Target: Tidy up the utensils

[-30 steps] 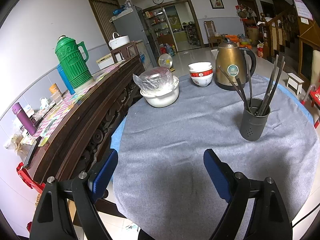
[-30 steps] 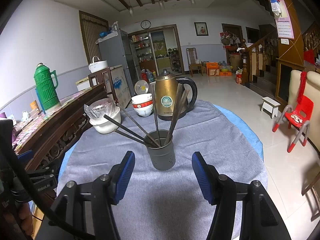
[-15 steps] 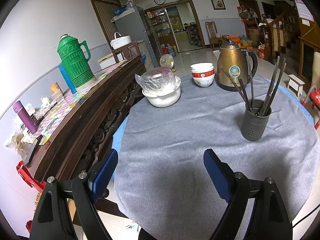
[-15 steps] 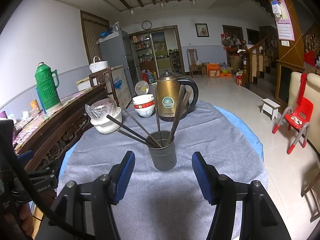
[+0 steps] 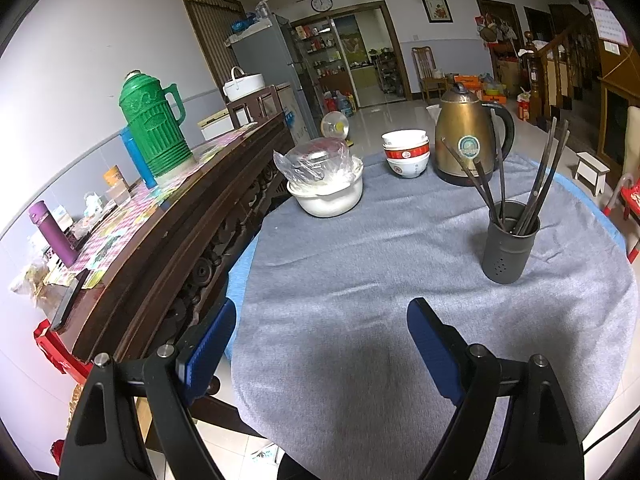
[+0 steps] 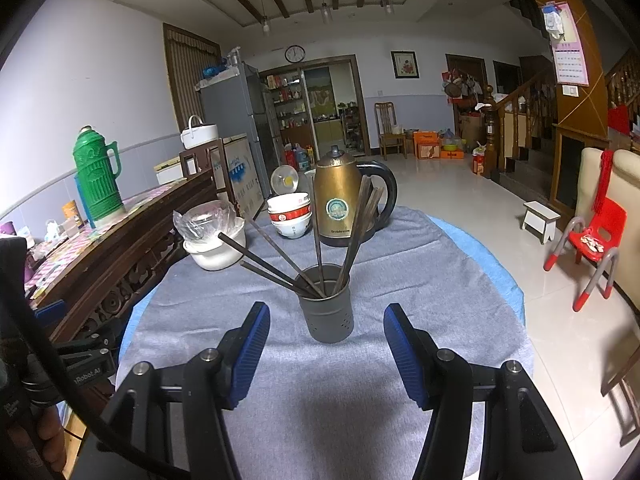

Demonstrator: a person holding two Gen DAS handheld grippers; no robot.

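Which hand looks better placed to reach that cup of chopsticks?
The right gripper: the holder sits centred just beyond its open fingers. For the left gripper, it stands farther off, to the right.

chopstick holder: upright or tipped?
Upright. The holder stands on its base on the grey cloth, with chopsticks fanning out of its open top.

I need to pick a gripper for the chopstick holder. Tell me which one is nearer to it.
Right. The right gripper faces the dark grey chopstick holder head-on, the holder just beyond its open fingertips. The left gripper, also open, sits farther back, with the holder off to its right.
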